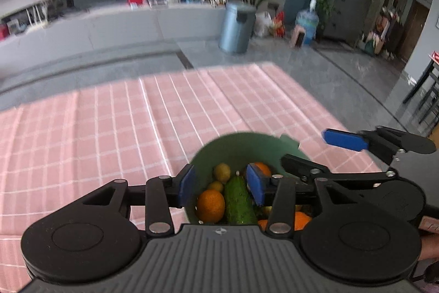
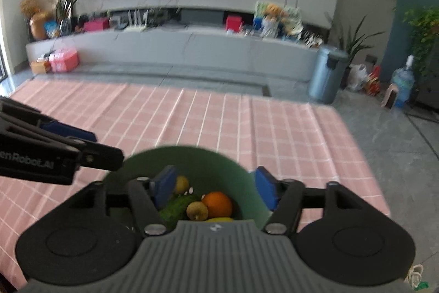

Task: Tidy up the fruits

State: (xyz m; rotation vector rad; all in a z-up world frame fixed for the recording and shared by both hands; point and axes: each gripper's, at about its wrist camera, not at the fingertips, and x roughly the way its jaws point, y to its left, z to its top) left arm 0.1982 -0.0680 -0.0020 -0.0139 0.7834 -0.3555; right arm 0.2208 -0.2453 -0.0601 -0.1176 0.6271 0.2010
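While the green bowl [image 1: 241,147] sits on the counter [image 1: 109,133] with its pink checked cloth, it holds oranges [image 1: 210,205], a cucumber [image 1: 239,201] and small yellow-green fruits [image 1: 222,172]. Left tongs [image 1: 221,187] hang above the bowl, tilted downward, released and empty. Right tongs [image 2: 216,187] hang likewise over it, released, gripping nothing.

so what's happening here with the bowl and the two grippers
A person holds two grippers above a green bowl on a pink checked tablecloth. The left gripper and right gripper are both open, holding nothing. The bowl already holds oranges, a cucumber and small yellow-green fruits.
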